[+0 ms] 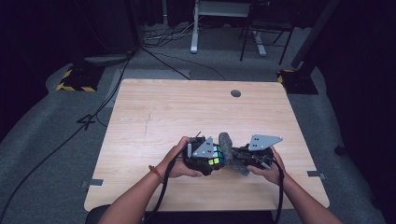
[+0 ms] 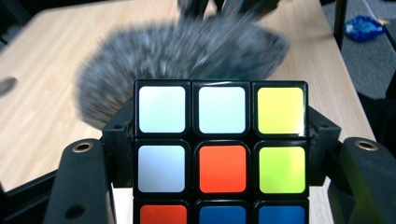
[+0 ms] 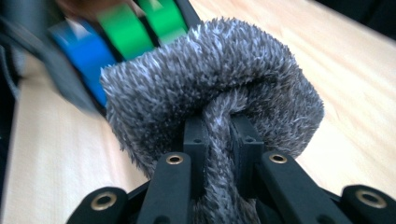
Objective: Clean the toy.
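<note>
While both hands sit close together over the near half of the table, left gripper is clamped on the puzzle cube, pads pressing its two sides. Right gripper is pinched tight on a fold of the grey fuzzy cloth. Cloth bunches up past the right gripper's tips and presses against the cube's far face, directly ahead of the left gripper. Cube's green and blue stickers sit just beyond the cloth, blurred. Cloth and cube touching, between the two grippers.
</note>
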`<action>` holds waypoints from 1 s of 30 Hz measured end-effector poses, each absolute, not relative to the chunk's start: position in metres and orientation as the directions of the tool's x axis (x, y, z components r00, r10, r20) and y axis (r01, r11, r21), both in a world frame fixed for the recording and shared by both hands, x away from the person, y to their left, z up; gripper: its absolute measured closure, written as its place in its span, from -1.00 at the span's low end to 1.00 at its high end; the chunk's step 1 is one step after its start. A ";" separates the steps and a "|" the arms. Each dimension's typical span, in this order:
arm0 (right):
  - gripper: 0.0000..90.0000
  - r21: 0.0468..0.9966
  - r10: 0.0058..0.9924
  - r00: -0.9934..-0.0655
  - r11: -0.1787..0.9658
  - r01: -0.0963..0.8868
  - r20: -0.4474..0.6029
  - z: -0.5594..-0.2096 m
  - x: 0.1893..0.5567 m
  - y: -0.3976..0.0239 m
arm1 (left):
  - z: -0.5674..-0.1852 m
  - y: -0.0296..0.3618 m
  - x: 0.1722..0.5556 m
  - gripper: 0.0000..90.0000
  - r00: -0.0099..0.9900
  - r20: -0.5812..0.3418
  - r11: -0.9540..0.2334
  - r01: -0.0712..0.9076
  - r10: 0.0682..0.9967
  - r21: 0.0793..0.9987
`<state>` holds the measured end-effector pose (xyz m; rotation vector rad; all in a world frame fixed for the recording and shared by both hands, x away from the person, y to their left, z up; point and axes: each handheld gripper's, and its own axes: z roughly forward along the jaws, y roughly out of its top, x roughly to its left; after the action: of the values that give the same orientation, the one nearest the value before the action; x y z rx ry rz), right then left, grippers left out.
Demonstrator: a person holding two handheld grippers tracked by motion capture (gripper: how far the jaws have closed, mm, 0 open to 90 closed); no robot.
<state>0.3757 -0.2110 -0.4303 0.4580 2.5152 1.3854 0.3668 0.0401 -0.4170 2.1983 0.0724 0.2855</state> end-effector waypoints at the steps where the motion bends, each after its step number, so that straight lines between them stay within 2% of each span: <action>1: 0.77 0.840 0.394 -0.918 0.512 0.176 -0.047 -0.434 0.379 -0.214 | -0.415 0.042 0.367 -0.25 0.973 0.169 -0.583 -0.048 0.155 0.811; 6: 0.77 0.808 0.378 -0.926 0.551 0.206 -0.022 -0.449 0.384 -0.213 | -0.409 0.044 0.365 -0.25 0.973 0.175 -0.550 -0.066 0.148 0.833; 14: 0.77 0.865 0.299 -0.954 0.471 0.170 0.025 -0.442 0.376 -0.213 | -0.416 0.046 0.369 -0.26 0.981 0.139 -0.533 -0.048 0.132 0.845; 30: 0.77 0.899 0.312 -0.950 0.408 0.160 0.027 -0.433 0.373 -0.221 | -0.423 0.043 0.370 -0.27 0.976 0.156 -0.606 -0.034 0.151 0.795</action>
<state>0.3731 -0.2211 -0.4327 0.4236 2.5116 1.5781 0.3699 0.0428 -0.4227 2.2079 0.0815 0.2585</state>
